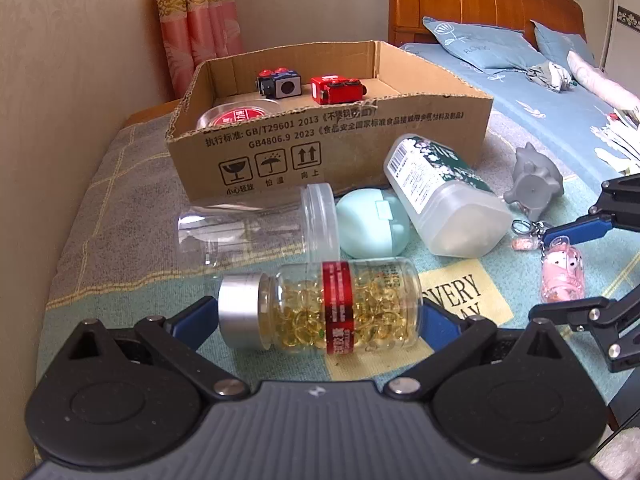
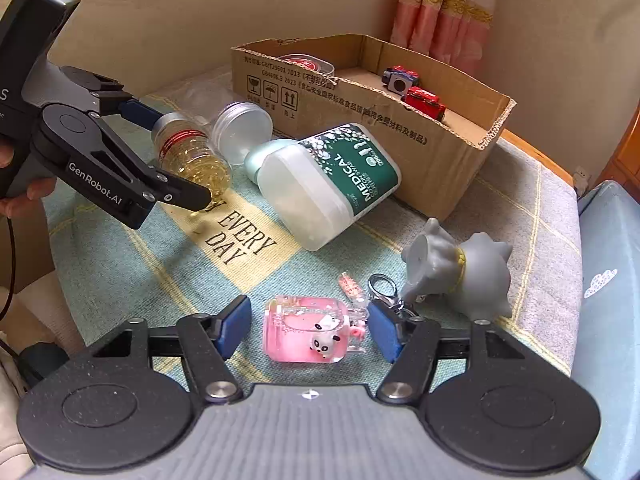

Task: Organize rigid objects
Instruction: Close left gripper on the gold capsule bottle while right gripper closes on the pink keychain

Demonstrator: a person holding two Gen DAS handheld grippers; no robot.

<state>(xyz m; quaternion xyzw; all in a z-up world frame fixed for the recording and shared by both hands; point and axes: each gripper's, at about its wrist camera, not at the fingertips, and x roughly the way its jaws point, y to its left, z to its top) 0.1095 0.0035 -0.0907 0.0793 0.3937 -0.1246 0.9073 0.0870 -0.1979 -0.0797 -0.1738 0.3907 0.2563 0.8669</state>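
The open brown cardboard box (image 1: 332,136) stands toward the far edge of the checked blue-green blanket (image 1: 120,216) that covers the desk, and it plainly serves as the collecting place: two small red and blue toy blocks (image 1: 310,87) and a round clear tub with a red lid (image 1: 238,116) already lie inside it. Everything else lies loose on the blanket in front of the box, waiting its turn.

The left tool (image 1: 320,312) has its blue pads at either end of the clear capsule bottle with silver cap and red band (image 1: 320,308), which lies on its side near the blanket's near edge. The pads seem to press cap and base, so I judge it gripped lengthwise, though contact at the base end is partly hidden.

The right tool (image 2: 310,330) straddles the pink transparent keychain charm with a small panda figure (image 2: 310,330), near the blanket's near right corner. No earlier view is at hand; its pads stand clear of the charm on both sides, so it is open around it, not gripping.

An empty clear plastic jar (image 1: 256,228), a pale mint rounded case (image 1: 372,226), a frosted white bottle with a green label (image 1: 440,196) and a grey rubber spiky animal toy (image 2: 464,272) lie between the tools and the box.
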